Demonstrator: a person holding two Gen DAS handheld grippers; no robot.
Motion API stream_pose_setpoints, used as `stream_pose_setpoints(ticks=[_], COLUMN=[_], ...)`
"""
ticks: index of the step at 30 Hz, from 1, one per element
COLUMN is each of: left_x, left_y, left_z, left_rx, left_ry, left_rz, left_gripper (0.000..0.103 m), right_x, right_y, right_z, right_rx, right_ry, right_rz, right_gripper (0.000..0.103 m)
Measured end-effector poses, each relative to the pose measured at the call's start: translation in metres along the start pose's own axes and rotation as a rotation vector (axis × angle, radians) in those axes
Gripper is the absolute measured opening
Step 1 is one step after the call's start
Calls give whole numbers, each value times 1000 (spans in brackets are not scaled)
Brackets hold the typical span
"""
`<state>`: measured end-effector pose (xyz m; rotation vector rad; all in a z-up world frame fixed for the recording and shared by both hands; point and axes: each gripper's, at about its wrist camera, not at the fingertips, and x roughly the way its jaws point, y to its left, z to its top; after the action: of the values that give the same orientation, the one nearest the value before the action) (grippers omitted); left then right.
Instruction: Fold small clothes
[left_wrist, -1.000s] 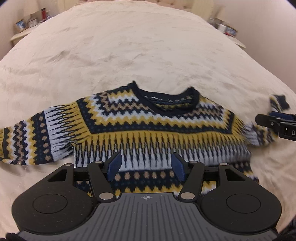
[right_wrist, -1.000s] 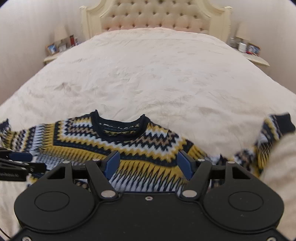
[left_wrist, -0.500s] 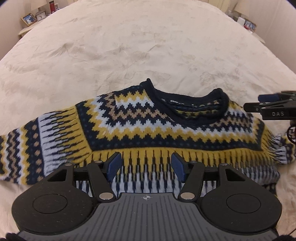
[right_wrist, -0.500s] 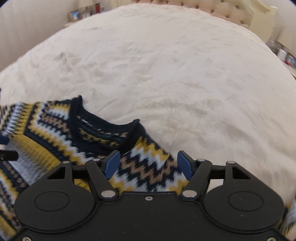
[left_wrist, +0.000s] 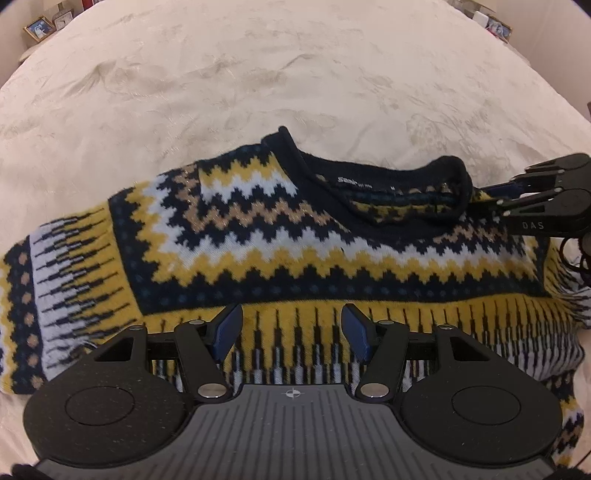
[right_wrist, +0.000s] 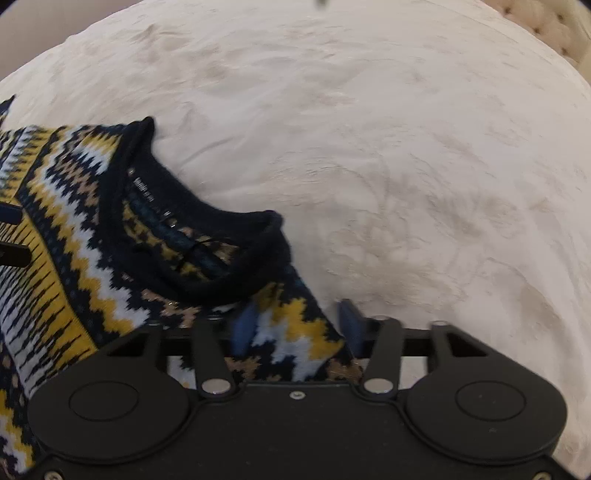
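Note:
A small knitted sweater (left_wrist: 280, 240) in navy, yellow, white and tan zigzags lies flat on the bed, its navy collar (left_wrist: 369, 177) toward the headboard. My left gripper (left_wrist: 291, 332) is open and empty, just above the sweater's chest. My right gripper (right_wrist: 295, 328) is open, its jaws on either side of the sweater's right shoulder (right_wrist: 291, 328), beside the collar (right_wrist: 207, 236). The right gripper also shows at the right edge of the left wrist view (left_wrist: 546, 199). The right sleeve is out of sight.
The cream bedspread (left_wrist: 295, 74) stretches far beyond the sweater. Bedside shelves with photo frames (left_wrist: 38, 27) stand at the far corners. A tufted headboard (right_wrist: 546, 22) shows at the top right of the right wrist view.
Both grippers have moved forward and lower over the sweater. The right gripper has swung toward the right shoulder by the collar. Both stay open.

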<state>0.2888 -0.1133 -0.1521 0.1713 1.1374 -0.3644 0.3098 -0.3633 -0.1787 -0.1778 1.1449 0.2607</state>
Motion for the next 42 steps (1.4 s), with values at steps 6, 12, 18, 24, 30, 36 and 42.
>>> stream_pose_setpoints(ticks=[6, 12, 18, 24, 30, 36, 42], left_x=[-13, -4, 12, 16, 14, -6, -40], left_y=[-6, -8, 13, 23, 23, 29, 63], left_z=[0, -3, -18, -18, -25, -42, -66], left_rx=[17, 28, 26, 8, 9, 10, -45], left_ry=[-70, -49, 16, 14, 9, 4, -30], left_rz=[17, 60, 157, 152, 107, 86, 78], left_gripper=[58, 58, 60, 67, 88, 89, 89], right_x=[-28, -14, -32, -76, -76, -64, -63], right_y=[12, -6, -11, 30, 82, 99, 113], right_z=[9, 21, 7, -30, -77, -128, -142], right_rx=[-78, -17, 130, 195, 306, 439, 414], right_ry=[-82, -52, -99, -148, -52, 60, -25], right_rz=[-60, -70, -97, -6, 104, 75, 18], right_gripper=[12, 13, 56, 83, 96, 100, 103])
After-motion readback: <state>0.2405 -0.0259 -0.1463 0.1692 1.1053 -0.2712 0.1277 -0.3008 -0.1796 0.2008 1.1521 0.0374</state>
